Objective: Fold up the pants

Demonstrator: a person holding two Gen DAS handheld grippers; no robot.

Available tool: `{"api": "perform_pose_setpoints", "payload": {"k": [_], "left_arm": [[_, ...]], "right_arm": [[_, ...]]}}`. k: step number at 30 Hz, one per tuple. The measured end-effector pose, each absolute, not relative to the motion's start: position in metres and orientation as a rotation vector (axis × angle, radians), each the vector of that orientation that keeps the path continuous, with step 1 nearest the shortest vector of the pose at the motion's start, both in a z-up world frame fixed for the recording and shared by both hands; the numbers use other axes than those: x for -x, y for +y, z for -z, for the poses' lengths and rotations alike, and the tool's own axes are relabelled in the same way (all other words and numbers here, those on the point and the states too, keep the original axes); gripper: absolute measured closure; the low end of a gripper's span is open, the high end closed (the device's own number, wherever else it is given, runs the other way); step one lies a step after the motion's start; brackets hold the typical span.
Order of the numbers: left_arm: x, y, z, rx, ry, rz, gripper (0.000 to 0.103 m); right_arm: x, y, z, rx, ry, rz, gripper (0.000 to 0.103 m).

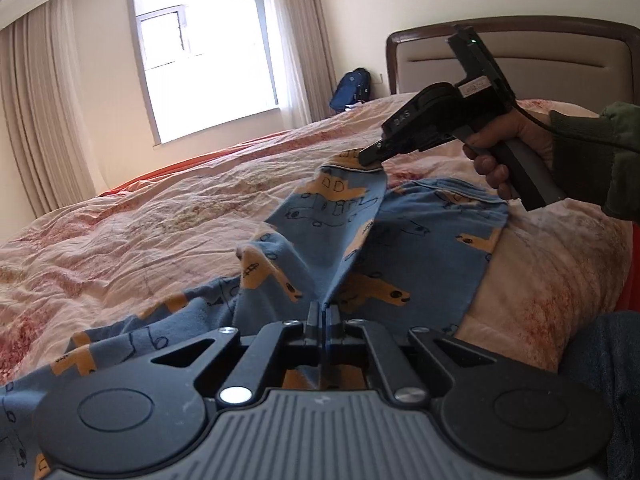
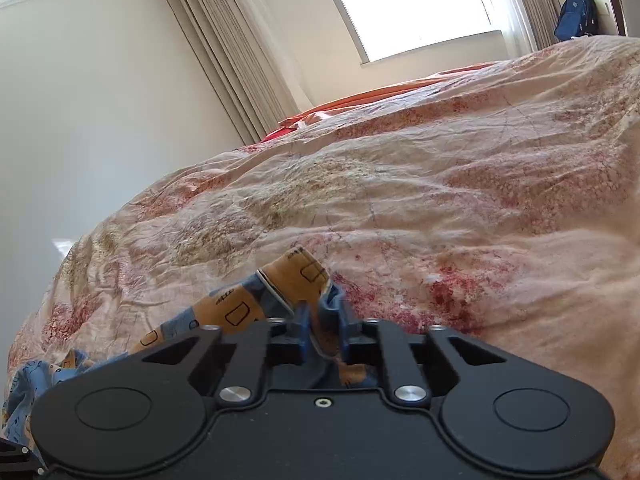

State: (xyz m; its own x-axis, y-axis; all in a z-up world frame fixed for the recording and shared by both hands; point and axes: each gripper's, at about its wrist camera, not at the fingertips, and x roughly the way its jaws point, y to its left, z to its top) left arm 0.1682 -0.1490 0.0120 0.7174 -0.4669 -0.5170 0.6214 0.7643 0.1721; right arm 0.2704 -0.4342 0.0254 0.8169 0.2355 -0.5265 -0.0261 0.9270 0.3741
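Both my grippers pinch the pants (image 1: 320,216) on the quilt (image 1: 160,208): left gripper (image 1: 324,312) clamped at a fold, right gripper (image 2: 320,312) clamped at the hem nearer the headboard (image 1: 520,40).

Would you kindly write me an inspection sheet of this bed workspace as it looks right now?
Surface: bed with wrinkled pink floral quilt; orange sheet shows at the far edge.
Job's things: blue pants with orange print, partly lifted and rumpled, not yet folded.
Clutter: nothing seen on the quilt.
Grippers: left gripper shut on the pants; right gripper shut on a bunched edge of the pants, held by a hand in a green sleeve.
Cables: black cable runs from the right gripper across the sleeve.
Surroundings: bright window, beige curtains, padded headboard, blue backpack by the wall.
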Motion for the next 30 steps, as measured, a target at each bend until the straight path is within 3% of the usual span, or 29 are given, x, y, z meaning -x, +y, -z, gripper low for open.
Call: {"api": "perform_pose_setpoints", "payload": {"k": [6, 11, 20, 26, 28, 29, 30], "left_arm": [[-0.159, -0.14, -0.042, -0.271, 0.422, 0.615, 0.103], [-0.14, -0.161, -0.031, -0.342, 0.405, 0.679, 0.103], [-0.132, -0.174, 0.009, -0.387, 0.504, 0.687, 0.103], [-0.133, -0.173, 0.008, -0.385, 0.506, 0.701, 0.103], [-0.136, -0.169, 0.005, -0.36, 0.521, 0.713, 0.096], [-0.139, -0.167, 0.002, -0.343, 0.528, 0.717, 0.079], [-0.14, -0.164, 0.0, -0.331, 0.528, 0.714, 0.051]], "right_arm": [[-0.259, -0.422, -0.083, -0.261, 0.467, -0.179, 0.098], [-0.2, -0.43, -0.117, -0.177, 0.358, -0.125, 0.098], [-0.115, -0.467, -0.032, -0.247, 0.526, 0.009, 0.098], [-0.106, -0.462, -0.019, -0.215, 0.566, -0.003, 0.096], [-0.109, -0.46, -0.02, -0.192, 0.578, -0.011, 0.088], [-0.11, -0.461, -0.023, -0.185, 0.573, -0.012, 0.08], [-0.112, -0.463, -0.026, -0.185, 0.563, -0.016, 0.077]]}}
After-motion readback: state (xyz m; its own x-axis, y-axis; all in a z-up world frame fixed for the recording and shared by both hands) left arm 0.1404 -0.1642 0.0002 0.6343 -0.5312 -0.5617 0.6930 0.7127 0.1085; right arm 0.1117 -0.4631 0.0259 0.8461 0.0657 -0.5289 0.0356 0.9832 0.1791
